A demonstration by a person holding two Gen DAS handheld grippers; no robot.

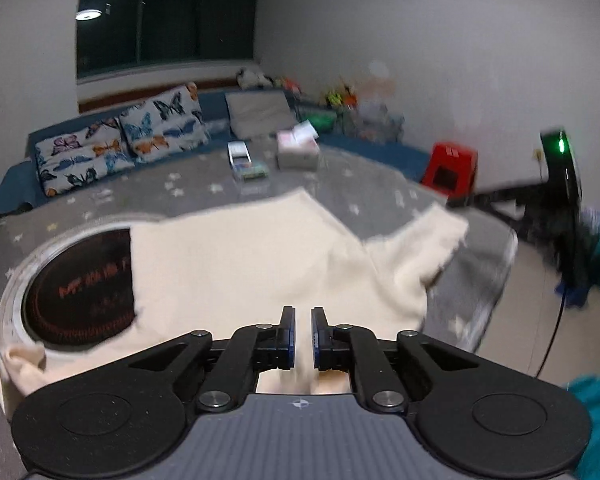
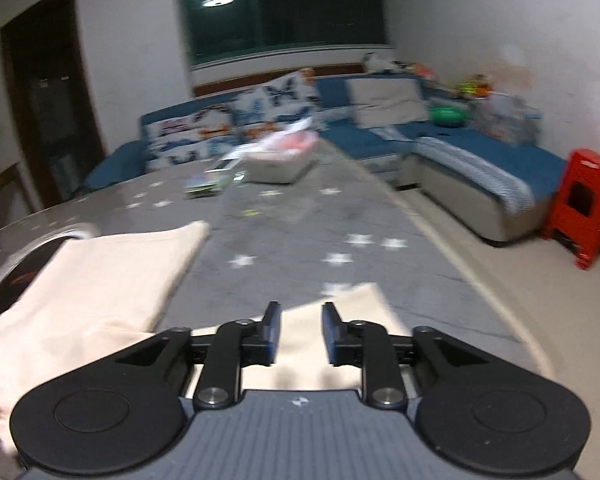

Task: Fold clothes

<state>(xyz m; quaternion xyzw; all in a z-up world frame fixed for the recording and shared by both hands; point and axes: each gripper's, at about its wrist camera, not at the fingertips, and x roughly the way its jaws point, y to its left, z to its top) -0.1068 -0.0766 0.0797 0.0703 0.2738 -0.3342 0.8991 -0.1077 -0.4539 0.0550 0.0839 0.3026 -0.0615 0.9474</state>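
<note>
Only the left wrist view shows the right claw [image 1: 456,202] from outside, off to the front-right w/ a green light, its tips at the far sleeve end of the cream knit garment [image 1: 236,264]; tips blurred, grip unclear there. Right wrist view shows that claw [image 2: 300,334] parted w/ cream cloth lying btwn and under the fingers. Left claw [image 1: 303,336] is nearly closed, pinching a fold of the garment, which spreads ahead over the grey star-print cover [image 1: 204,188].

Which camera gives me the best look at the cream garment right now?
The left wrist view. There the cream fabric garment spreads across the grey star-patterned table cover, one corner reaching right. The right wrist view shows only a blurred left portion and a flap beneath its fingers.
</note>
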